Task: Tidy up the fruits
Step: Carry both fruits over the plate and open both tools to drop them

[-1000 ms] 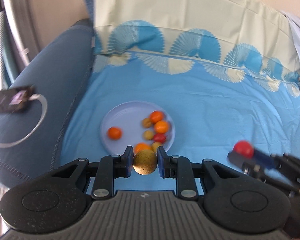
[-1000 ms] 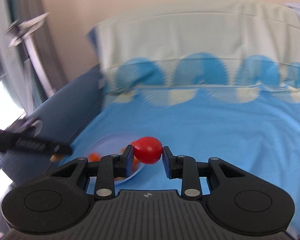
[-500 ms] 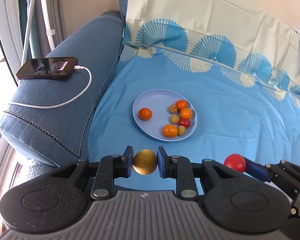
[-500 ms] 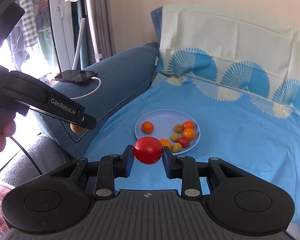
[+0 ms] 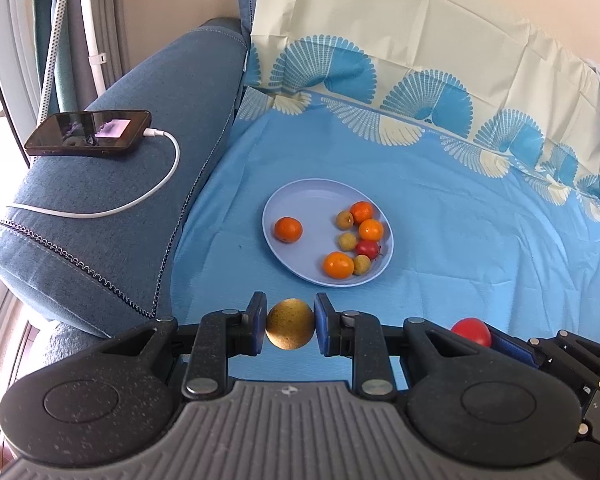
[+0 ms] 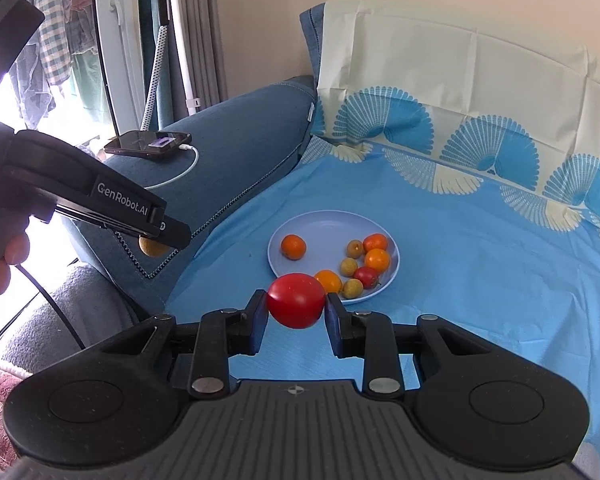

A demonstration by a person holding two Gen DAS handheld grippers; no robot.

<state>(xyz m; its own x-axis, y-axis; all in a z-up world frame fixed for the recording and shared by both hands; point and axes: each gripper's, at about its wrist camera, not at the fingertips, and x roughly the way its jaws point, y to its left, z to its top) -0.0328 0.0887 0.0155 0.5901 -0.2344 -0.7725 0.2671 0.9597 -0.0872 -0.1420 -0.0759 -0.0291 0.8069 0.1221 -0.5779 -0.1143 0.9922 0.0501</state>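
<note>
My left gripper (image 5: 290, 323) is shut on a round golden-brown fruit (image 5: 290, 324), held above the blue sheet in front of the plate. My right gripper (image 6: 296, 306) is shut on a red tomato (image 6: 296, 300); the tomato also shows at the lower right of the left wrist view (image 5: 471, 331). A light blue plate (image 5: 300, 200) lies on the sheet beyond both grippers and holds several small fruits: oranges (image 5: 288, 229), yellowish round fruits (image 5: 347, 241) and a small red one (image 5: 367, 248). The plate also shows in the right wrist view (image 6: 324, 224).
A blue sofa armrest (image 5: 112, 184) rises left of the sheet, with a black phone (image 5: 89, 133) and white charging cable (image 5: 140, 196) on it. A patterned blue and cream cover (image 5: 420, 60) drapes the backrest. The left gripper's body (image 6: 92, 200) fills the left of the right wrist view.
Both grippers have pulled back and up from the plate, each still holding its fruit. The plate now sits farther away, and the armrest and phone have come into view.
</note>
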